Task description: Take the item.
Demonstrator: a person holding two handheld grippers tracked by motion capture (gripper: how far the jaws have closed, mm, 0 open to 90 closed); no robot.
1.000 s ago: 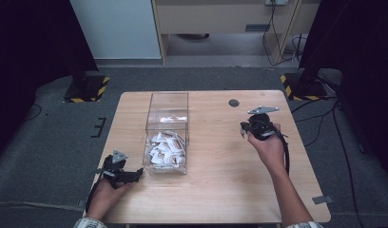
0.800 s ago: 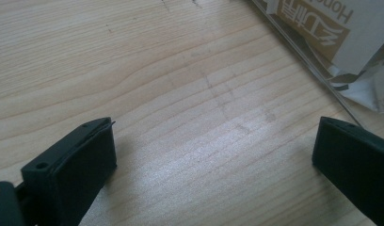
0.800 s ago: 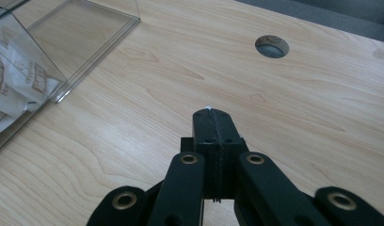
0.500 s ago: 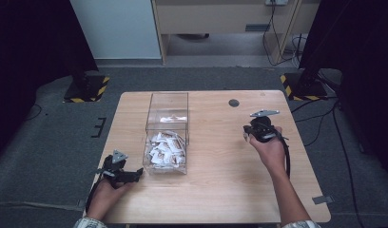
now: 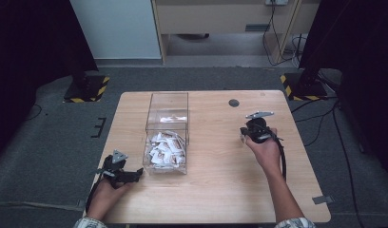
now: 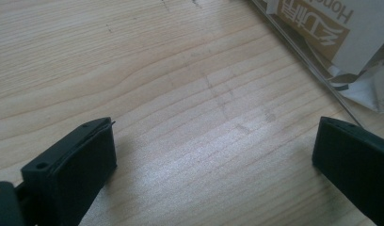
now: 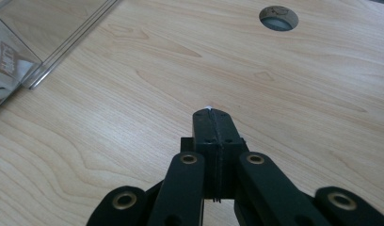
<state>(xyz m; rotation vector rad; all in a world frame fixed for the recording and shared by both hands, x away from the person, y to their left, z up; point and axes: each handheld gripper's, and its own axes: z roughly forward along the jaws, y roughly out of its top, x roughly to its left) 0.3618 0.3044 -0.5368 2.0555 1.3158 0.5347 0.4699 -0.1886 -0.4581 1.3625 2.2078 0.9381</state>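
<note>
I read this as the stretch between picks; my right gripper (image 5: 245, 135) hovers over bare wood on the right half of the table (image 5: 216, 194), and my left gripper (image 5: 135, 175) rests low at the near left corner, just beside the clear box (image 5: 167, 128).

In the right gripper view the jaws are pressed flat together; a tiny white sliver peeks out at the very tip (I can't tell whether that is a pinched scrap or just a glint), so I call that gripper clenched, with nothing I can name between the pads. In the left gripper view the jaws stand wide apart over the wood, released and empty, with the corner of the box and a packet's printed face showing at the upper right.

The things I take the work to be about are the packets (image 5: 166, 148); they lie heaped in the near half of the box, white with brown print, crumpled and overlapping, some leaning on the near wall; the far half of the box looks empty. They seem light and flat, so I expect them to slide and bunch rather than stand still under a jaw.

Next, as I judge it, one gripper has to get over the rim and down into the heap; the right one must first open its jaws and cross leftward; the left one is nearer but sits below the rim, so it would have to rise first. The round hole (image 7: 278, 18) in the tabletop lies well beyond the right gripper and plays no part.
</note>
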